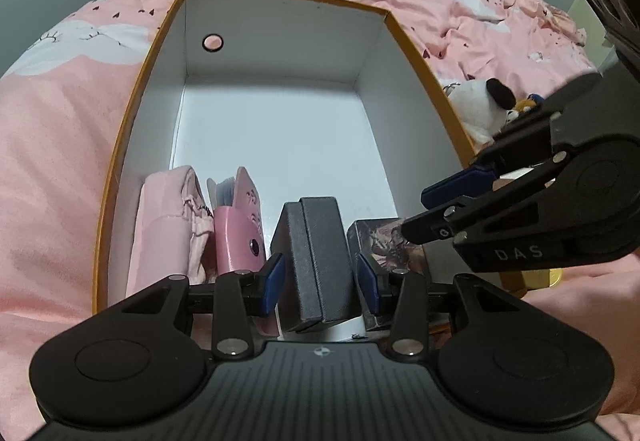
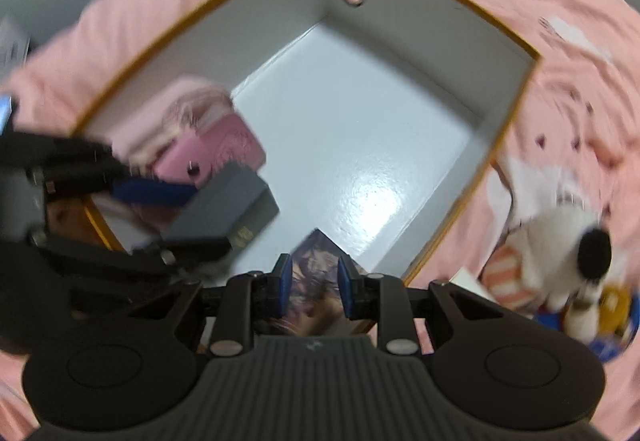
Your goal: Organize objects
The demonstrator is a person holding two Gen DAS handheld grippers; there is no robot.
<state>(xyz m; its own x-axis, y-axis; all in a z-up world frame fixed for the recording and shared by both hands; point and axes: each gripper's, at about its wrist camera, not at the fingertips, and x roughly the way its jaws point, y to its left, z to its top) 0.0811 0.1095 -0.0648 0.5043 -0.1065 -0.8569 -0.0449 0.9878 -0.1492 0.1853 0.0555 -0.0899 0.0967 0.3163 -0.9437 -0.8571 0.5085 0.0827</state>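
Note:
An orange-rimmed box [image 1: 140,81] with a white inside lies on a pink bed; it also shows in the right wrist view [image 2: 516,109]. My left gripper [image 1: 320,277] is shut on a dark grey case [image 1: 316,253], held upright inside the box's near end. A pink pouch [image 1: 168,229] and a pink card holder [image 1: 240,229] stand to its left. My right gripper [image 2: 314,283] is shut on a printed picture box [image 2: 316,273] beside the grey case [image 2: 228,209]. The right gripper also shows in the left wrist view [image 1: 432,209].
A white plush dog with black ears [image 1: 484,105] lies on the bedding right of the box, also in the right wrist view [image 2: 560,261]. A gold round object [image 1: 540,277] lies near the box's right corner. Pink bedding [image 1: 60,145] surrounds the box.

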